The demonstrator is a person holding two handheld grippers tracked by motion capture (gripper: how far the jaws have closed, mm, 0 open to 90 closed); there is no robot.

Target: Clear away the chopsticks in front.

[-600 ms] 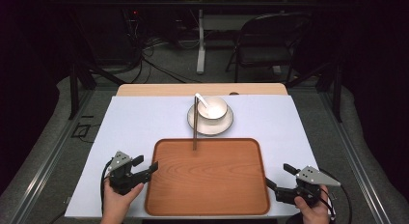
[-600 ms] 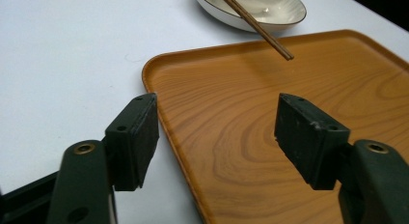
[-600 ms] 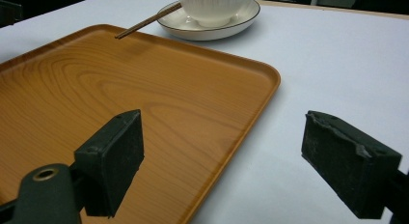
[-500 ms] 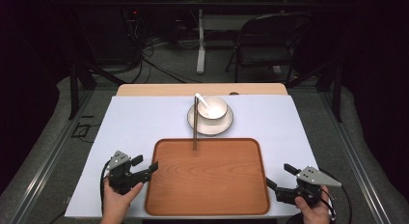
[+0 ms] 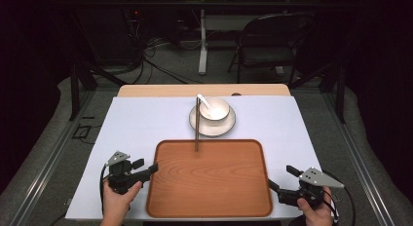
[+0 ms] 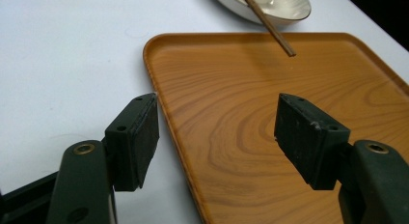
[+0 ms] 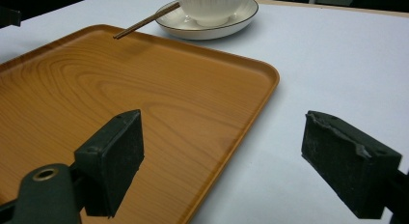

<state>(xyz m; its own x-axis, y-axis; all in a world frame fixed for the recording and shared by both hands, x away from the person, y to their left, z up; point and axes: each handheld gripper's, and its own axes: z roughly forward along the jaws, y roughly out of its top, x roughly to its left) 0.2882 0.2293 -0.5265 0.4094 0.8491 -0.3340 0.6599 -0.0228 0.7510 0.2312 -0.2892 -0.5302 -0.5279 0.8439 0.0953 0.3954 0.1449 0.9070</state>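
Nothing much had changed since a moment before: the left gripper (image 5: 146, 170) and the right gripper (image 5: 277, 186) stayed wide open and held nothing, one at each side edge of the wooden tray (image 5: 209, 206), so picking it up probably had not begun.

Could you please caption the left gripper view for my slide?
Open left gripper straddling the wooden tray's left rim, with nothing held.

Wood-grain tray (image 5: 209, 187), smooth with a soft sheen. Glossy white ceramic bowl (image 5: 215, 109) on its saucer (image 5: 212, 127). Matt black gripper pads (image 6: 308, 137).
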